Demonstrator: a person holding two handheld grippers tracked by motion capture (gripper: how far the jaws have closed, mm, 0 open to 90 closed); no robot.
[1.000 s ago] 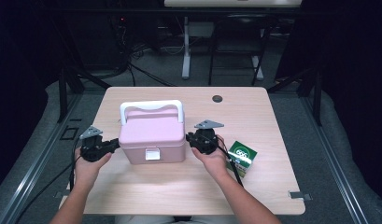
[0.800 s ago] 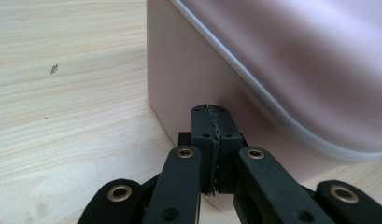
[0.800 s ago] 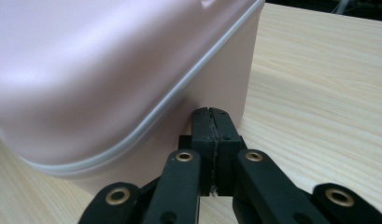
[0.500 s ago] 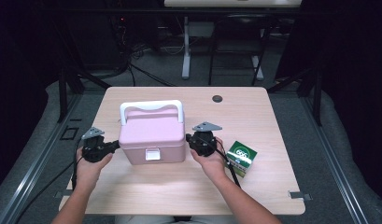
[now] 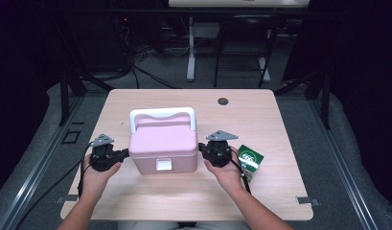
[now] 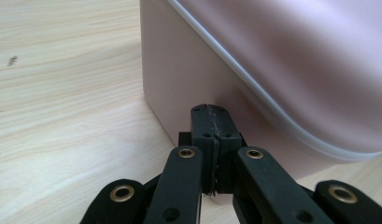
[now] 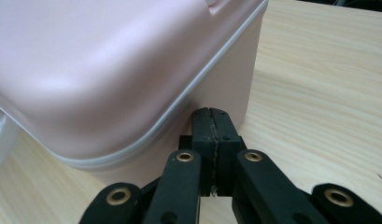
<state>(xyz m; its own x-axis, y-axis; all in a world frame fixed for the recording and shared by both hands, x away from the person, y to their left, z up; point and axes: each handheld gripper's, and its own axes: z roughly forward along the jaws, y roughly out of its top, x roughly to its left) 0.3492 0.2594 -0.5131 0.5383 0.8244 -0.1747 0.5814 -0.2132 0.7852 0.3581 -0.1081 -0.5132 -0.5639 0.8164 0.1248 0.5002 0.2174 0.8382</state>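
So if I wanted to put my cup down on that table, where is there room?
The far strip behind the pink box, apart from the small dark disc, is bare, as is the near edge between the person's forearms. The left side is open too. The middle is crowded: the left gripper and right gripper flank the box, and a green packet lies beside the right hand.

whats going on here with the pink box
A person sits at a wooden table with a gripper in each hand, one on either side of a pink box with a white handle. The left gripper and the right gripper are both shut, with their tips right up against the box's side walls, holding nothing. The box's lid is closed. A small green packet lies by the right hand.
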